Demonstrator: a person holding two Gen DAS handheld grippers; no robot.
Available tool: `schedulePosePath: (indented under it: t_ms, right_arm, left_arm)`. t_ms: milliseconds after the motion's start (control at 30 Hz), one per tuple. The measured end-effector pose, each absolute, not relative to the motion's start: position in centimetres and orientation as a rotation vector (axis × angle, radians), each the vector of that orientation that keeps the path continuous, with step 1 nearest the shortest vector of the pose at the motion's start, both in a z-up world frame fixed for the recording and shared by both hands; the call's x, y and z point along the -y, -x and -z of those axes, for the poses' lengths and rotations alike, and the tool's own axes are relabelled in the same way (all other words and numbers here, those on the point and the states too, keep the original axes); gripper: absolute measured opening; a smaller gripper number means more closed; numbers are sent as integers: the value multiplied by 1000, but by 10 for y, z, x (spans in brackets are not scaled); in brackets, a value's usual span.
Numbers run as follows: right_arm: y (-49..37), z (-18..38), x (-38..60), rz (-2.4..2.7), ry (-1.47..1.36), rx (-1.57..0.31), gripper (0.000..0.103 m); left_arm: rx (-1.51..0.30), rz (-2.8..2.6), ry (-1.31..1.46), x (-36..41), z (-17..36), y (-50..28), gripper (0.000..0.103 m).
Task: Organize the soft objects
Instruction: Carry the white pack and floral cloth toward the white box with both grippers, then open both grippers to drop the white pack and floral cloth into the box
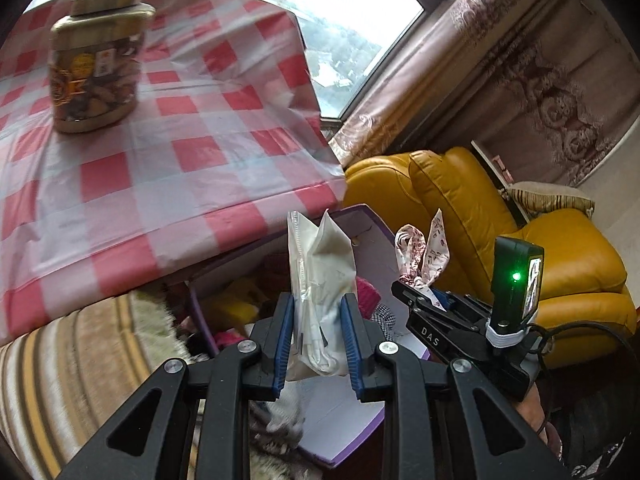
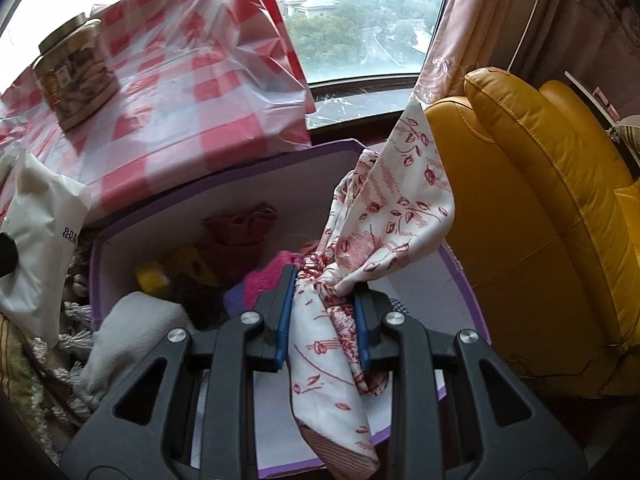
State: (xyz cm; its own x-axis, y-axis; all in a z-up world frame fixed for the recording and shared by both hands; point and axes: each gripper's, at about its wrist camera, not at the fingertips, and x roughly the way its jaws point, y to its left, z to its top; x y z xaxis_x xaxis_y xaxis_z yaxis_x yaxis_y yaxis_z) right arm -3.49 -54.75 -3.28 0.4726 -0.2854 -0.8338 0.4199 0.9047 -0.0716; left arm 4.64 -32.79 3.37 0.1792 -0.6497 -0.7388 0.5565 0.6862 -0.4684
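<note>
My left gripper (image 1: 320, 304) is shut on a white plastic packet (image 1: 320, 272) and holds it upright above the purple-edged storage box (image 1: 372, 232). The packet also shows at the left of the right wrist view (image 2: 40, 232). My right gripper (image 2: 324, 284) is shut on a white scarf with red leaf print (image 2: 384, 216), held over the same box (image 2: 224, 184); it shows in the left wrist view (image 1: 420, 248) too, to the right of the packet. Inside the box lie soft items: a pink cloth (image 2: 276, 272), a yellow piece (image 2: 152, 276) and a dark red piece (image 2: 240, 224).
A table with a red-and-white checked cover (image 1: 160, 152) stands behind the box, with a gold-lidded jar (image 1: 96, 60) on it. A yellow leather armchair (image 2: 540, 208) is close on the right. A grey fringed cloth (image 2: 132, 332) hangs at the box's left. A window is behind.
</note>
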Motion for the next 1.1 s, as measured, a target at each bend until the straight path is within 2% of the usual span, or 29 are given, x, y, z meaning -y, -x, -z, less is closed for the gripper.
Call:
schedulePosePath:
  t_ms: [233,300,367,400,433,467,533,767,900,1100]
  right_arm:
    - [32,37,564,457,-157,-1007,30]
    - [31,37,568,464,-163,-1009,34]
    - [31,37,572,473,-178,-1008,48]
    - [30,36,573,478,-179,-1006,65]
    - [30,35,573,485,-175,-999,74]
    - [30,34,574,489,-168,-992,74]
    - [29,31,572,491,-157,-988,74]
    - [25,26,568,483,-158,-994,77]
    - [25,21,563,484,-152,-988,78]
    - [26,6,549,485,-123,-968,81]
  left_arm:
    - [-1119,890,76,357,-29,-51,25]
    - [-1123,897,71,363,-27,-52,26]
    - [-1128,895,72,368,-27,-53,28]
    - [-1132,890,72,368,-26,-54,32]
    - [-1140,894,79,369,-25,-55,35]
    - [-1143,893,83,371,-24,-56,37]
    - [-1143,886,84,372,-24,-56,49]
    - [-1144,872,77,370,-25,-56,57]
    - [-1136,876,28,370,-28,-53,69]
    - [-1104,852,-34,362,-35,-45,71]
